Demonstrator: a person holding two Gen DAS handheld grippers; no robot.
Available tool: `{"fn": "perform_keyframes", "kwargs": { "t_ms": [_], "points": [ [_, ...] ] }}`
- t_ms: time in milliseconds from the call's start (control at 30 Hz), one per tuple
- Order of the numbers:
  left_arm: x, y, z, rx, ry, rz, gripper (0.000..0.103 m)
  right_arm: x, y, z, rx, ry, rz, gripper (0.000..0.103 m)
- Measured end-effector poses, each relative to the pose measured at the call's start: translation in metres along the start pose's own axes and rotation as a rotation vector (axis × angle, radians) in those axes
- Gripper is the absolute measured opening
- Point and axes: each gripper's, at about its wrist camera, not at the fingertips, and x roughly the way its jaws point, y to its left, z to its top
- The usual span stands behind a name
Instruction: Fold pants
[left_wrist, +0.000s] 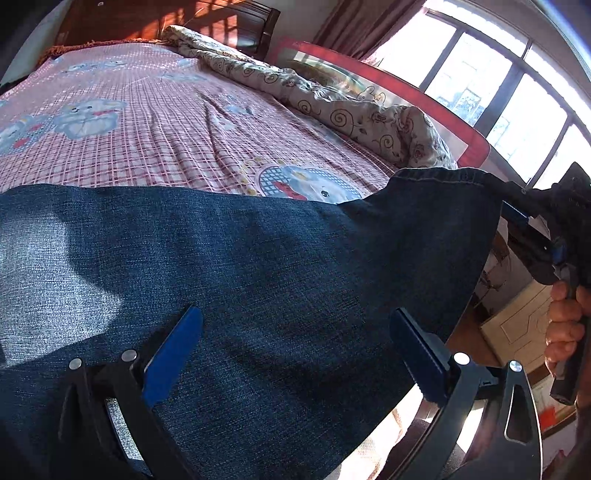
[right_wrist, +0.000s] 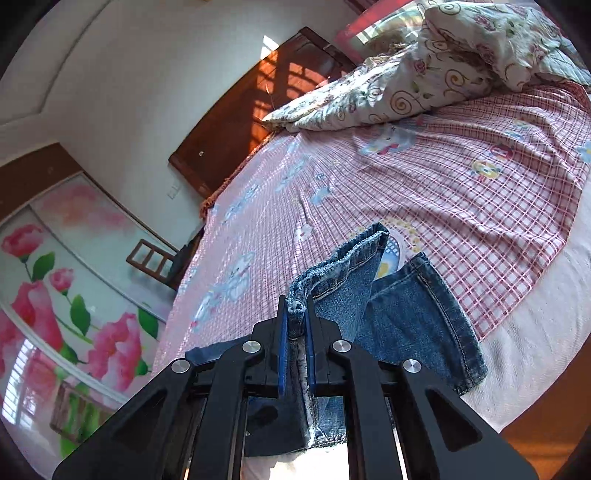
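Sunlit bedroom surroundings are seen in both views: a bed covered with a pink checked sheet printed with cartoon figures, a rumpled floral quilt bunched at about one o'clock in the left wrist view, a dark wooden headboard and a barred window at about two o'clock. A wardrobe door painted with pink flowers is seen at nine o'clock in the right wrist view.

The pants, dark blue denim jeans, are spread across the near part of the bed and fill the lower half of the left wrist view. The left gripper is held over the denim with its blue-padded jaws wide apart; nothing is pinched between them, and whether the tips touch the cloth cannot be told.

In the right wrist view the right gripper is clamped on a bunched hem of the pants, the frayed denim edge being squeezed between the two blue pads. The leg ends are seen draped from the jaws toward three o'clock, with one cuff lying on the sheet near the bed's edge. In the left wrist view the right gripper is seen at three o'clock, its handle grasped by a hand, with a corner of the denim raised toward it.
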Motion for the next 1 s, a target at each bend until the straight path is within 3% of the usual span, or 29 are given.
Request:
{"fn": "perform_keyframes", "kwargs": {
  "t_ms": [133, 200, 233, 333, 467, 567, 700, 767, 900, 1000],
  "points": [
    [0.002, -0.004, 0.0, 0.018, 0.0, 0.025, 0.1, -0.002, -0.027, -0.002, -0.013, -0.009, -0.201, 0.009],
    [0.002, -0.004, -0.001, 0.024, -0.007, 0.029, 0.1, -0.001, -0.057, -0.008, 0.061, 0.033, -0.225, 0.018],
    [0.001, -0.003, -0.001, 0.025, -0.009, 0.026, 0.1, -0.005, -0.071, -0.012, 0.09, 0.026, -0.285, 0.026],
    [-0.001, 0.0, -0.001, 0.017, -0.017, 0.012, 0.1, -0.018, -0.094, -0.025, 0.112, -0.029, -0.319, 0.051],
    [-0.002, 0.0, -0.004, 0.027, -0.027, 0.02, 0.1, -0.005, -0.103, -0.04, 0.062, 0.015, -0.303, 0.051],
    [-0.002, 0.001, -0.004, 0.025, -0.03, 0.016, 0.1, 0.0, -0.098, -0.053, -0.037, -0.019, -0.26, 0.051],
    [-0.003, 0.003, -0.005, 0.024, -0.037, 0.015, 0.101, 0.013, -0.074, -0.067, -0.242, 0.027, -0.328, 0.039],
    [-0.003, 0.003, -0.006, 0.024, -0.038, 0.016, 0.101, 0.01, -0.084, -0.06, -0.169, 0.028, -0.276, 0.024],
    [-0.004, 0.004, -0.006, 0.021, -0.04, 0.012, 0.101, 0.01, -0.078, -0.055, -0.144, 0.039, -0.255, 0.017],
    [-0.004, 0.003, -0.006, 0.022, -0.039, 0.013, 0.101, -0.006, -0.059, -0.048, -0.106, -0.029, -0.228, 0.016]
  ]
}}
